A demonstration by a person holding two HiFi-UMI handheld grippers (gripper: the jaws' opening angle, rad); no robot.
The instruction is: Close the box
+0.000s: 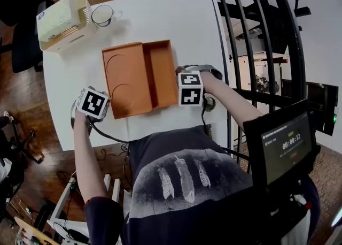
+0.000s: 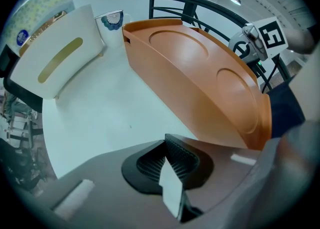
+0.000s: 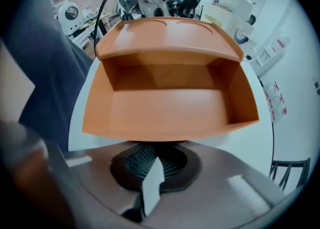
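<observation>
An orange box (image 1: 161, 71) lies open on the white table (image 1: 165, 16). Its lid (image 1: 125, 81), with two round embossed rings, is folded out flat to the left. My left gripper (image 1: 95, 105) sits at the lid's near left corner, jaws shut with nothing between them; in the left gripper view the lid (image 2: 200, 78) rises just ahead of my left gripper (image 2: 167, 162). My right gripper (image 1: 188, 87) rests against the right wall of the box, also shut and empty. The right gripper view looks into the empty box (image 3: 170, 105) past my right gripper (image 3: 155, 162), with the lid (image 3: 165, 35) behind.
At the table's far left corner stand a cream tissue box (image 1: 61, 20) and a glass cup (image 1: 102, 15). A black metal railing (image 1: 256, 40) runs along the right edge of the table. A dark screen (image 1: 286, 145) sits at the near right. Cables trail from both grippers.
</observation>
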